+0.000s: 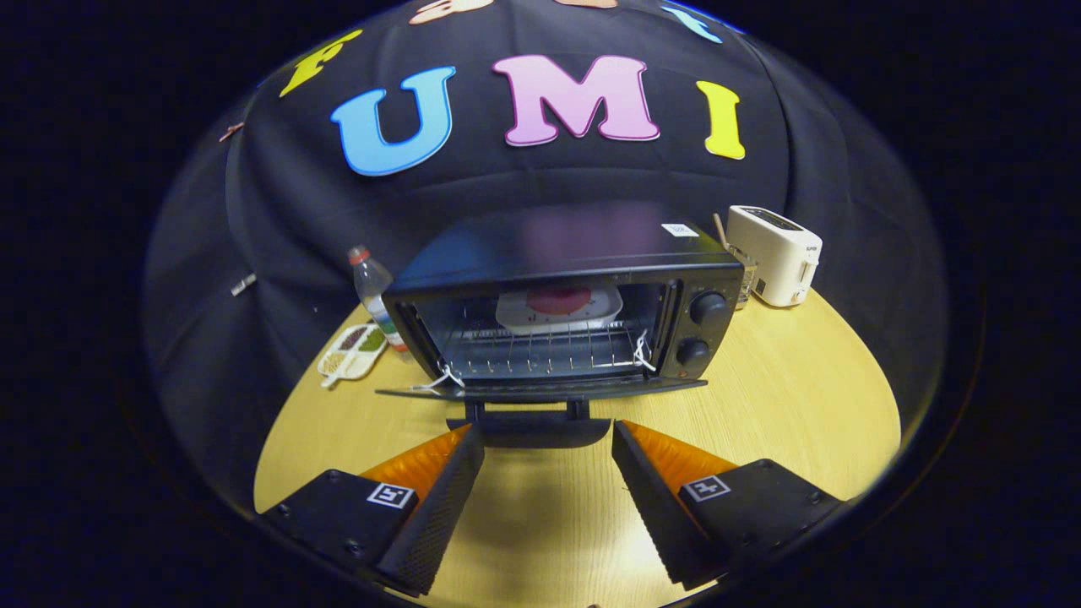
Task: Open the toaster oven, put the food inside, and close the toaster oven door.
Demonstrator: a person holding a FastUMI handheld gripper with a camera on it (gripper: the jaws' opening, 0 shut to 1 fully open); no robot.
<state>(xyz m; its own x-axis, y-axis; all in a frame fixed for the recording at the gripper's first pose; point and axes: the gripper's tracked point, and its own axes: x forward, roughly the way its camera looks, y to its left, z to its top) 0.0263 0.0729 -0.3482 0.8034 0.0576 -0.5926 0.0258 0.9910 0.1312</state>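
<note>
gripper: wide, empty
door handle: between the fingertips
food plate: inside on rack
next: lift handle squarely

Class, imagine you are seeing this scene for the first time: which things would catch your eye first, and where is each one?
The black toaster oven stands out first, at the middle of the wooden table with its door folded down and a white plate of red food on the rack inside. The hand-held gripper is open, its fingertips flanking the door's handle. A white toaster stands beyond the oven's knob side.
</note>
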